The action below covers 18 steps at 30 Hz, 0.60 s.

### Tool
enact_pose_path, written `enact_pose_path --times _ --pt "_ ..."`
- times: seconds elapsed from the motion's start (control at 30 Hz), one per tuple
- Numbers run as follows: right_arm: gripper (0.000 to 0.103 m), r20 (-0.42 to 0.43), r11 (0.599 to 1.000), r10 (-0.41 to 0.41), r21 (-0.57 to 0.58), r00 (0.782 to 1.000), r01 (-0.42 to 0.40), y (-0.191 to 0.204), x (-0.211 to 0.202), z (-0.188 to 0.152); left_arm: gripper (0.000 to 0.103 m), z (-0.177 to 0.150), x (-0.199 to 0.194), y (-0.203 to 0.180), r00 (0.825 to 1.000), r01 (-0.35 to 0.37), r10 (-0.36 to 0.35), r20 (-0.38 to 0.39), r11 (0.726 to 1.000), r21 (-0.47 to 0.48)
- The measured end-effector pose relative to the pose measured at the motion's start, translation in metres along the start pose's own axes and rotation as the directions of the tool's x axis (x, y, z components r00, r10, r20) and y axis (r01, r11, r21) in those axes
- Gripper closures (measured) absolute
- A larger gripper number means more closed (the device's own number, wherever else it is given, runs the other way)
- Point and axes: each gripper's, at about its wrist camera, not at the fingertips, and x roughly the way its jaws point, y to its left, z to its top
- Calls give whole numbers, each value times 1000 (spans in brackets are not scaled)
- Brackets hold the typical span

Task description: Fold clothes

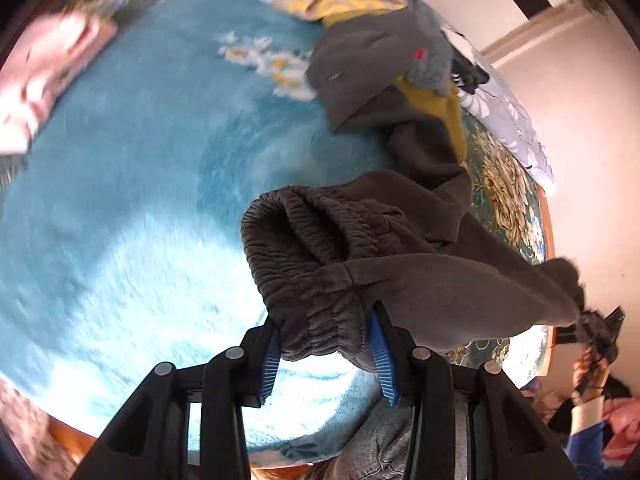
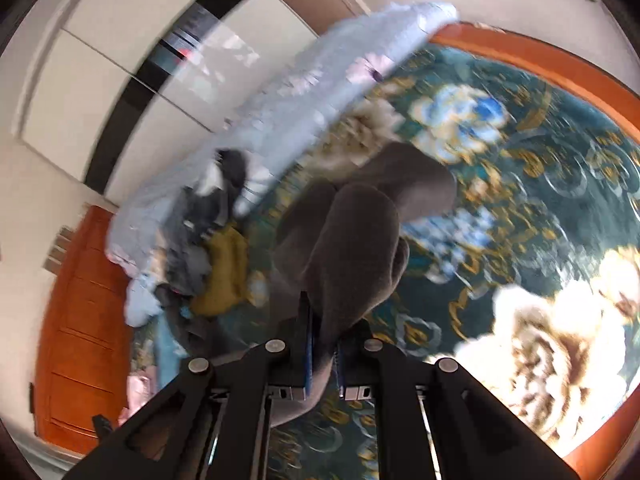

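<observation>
Dark grey sweatpants (image 1: pixel 404 224) hang in the air above the light blue fleece blanket (image 1: pixel 120 200). My left gripper (image 1: pixel 326 344) is shut on their gathered elastic waistband (image 1: pixel 304 264). The cloth stretches to the right, where the right gripper (image 1: pixel 596 324) shows small at the frame's edge. In the right wrist view my right gripper (image 2: pixel 324 344) is shut on a bunched fold of the same grey pants (image 2: pixel 352 240), held above the floral bedspread (image 2: pixel 540 184).
A pile of clothes, grey (image 1: pixel 376 52) and mustard yellow (image 1: pixel 436 108), lies at the blanket's far side. Folded pink clothes (image 1: pixel 44 80) sit at the left. A pale blue quilt (image 2: pixel 304 92) lies along the bed edge. An orange wooden frame (image 2: pixel 560 68) borders the bed.
</observation>
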Motion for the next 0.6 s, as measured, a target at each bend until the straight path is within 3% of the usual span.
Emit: enact_pose_path --times 0.1,0.2,0.3,0.33,0.37,0.47,0.6 --pt "94 -105 992 -73 96 992 83 -39 41 -34 59 -22 35 29 999 25 -29 -27 992 -126" --pt "94 -121 983 -76 157 990 95 -57 51 -54 54 -34 31 37 994 106 -97 52 972 -208" --pt "94 -115 980 -65 179 991 85 -61 49 -57 44 -45 22 45 975 216 -185 127 925 -314" --pt "94 -114 980 -65 181 991 85 -61 49 -57 33 -49 21 49 968 244 -204 146 901 -359" --pt "94 -115 980 -68 179 991 87 -60 49 -56 29 -55 22 55 957 286 -239 163 866 -409" --pt "94 -114 981 -73 169 991 92 -57 49 -56 27 -75 30 70 909 416 -354 221 724 -550" --pt "93 -111 981 -70 173 991 88 -54 49 -58 27 -87 46 77 860 508 -383 337 585 -633"
